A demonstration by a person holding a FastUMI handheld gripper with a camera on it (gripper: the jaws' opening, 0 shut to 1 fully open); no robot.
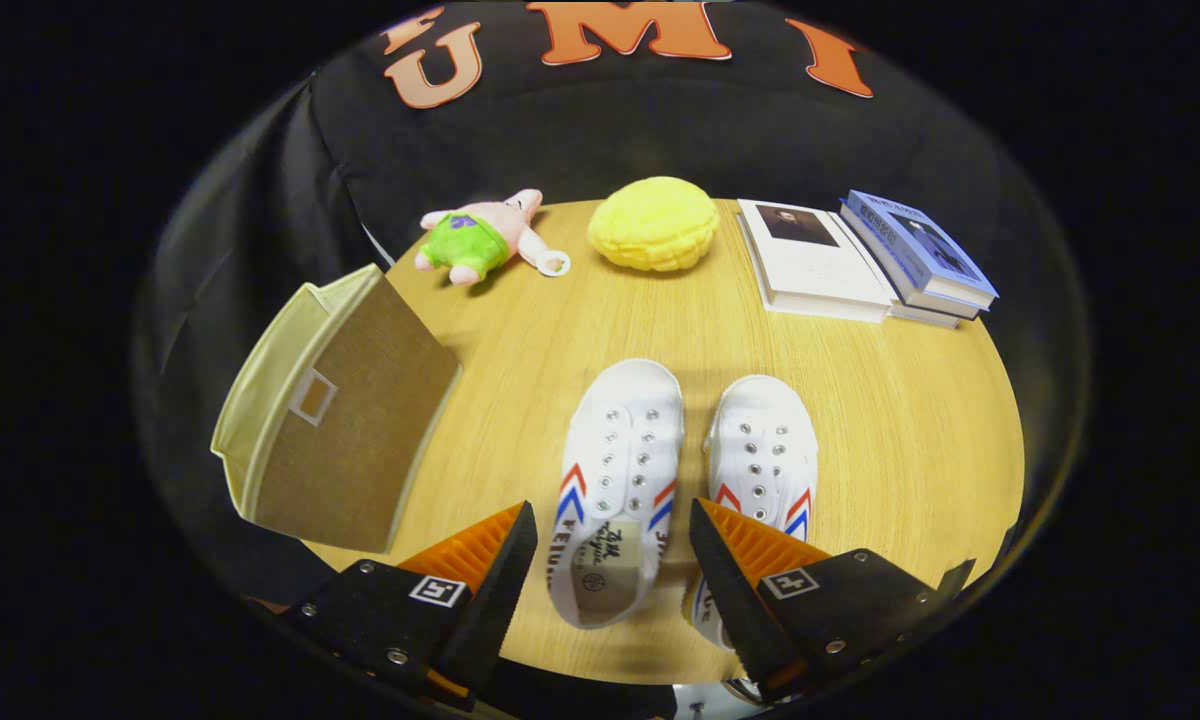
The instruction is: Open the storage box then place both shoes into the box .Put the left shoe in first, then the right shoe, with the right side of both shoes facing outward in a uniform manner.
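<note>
Gripper view: the gripper [612, 560] is spread wide, holding nothing, its fingers straddling the left shoe [615, 480]. Two white canvas shoes with red and blue chevrons sit near the table's [910, 420] front edge; the right shoe [763, 455] is alongside. One closed storage box [345, 415] overhangs the left edge. Along the back edge: one plush toy [475, 238], one yellow bun-shaped cushion [653, 223], three books [865, 260].

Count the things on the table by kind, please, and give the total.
Shoes: 2
Books: 3
Plush toy: 1
Yellow cushion: 1
Box: 1
Total: 8
The tongs are open over the left shoe.
</note>
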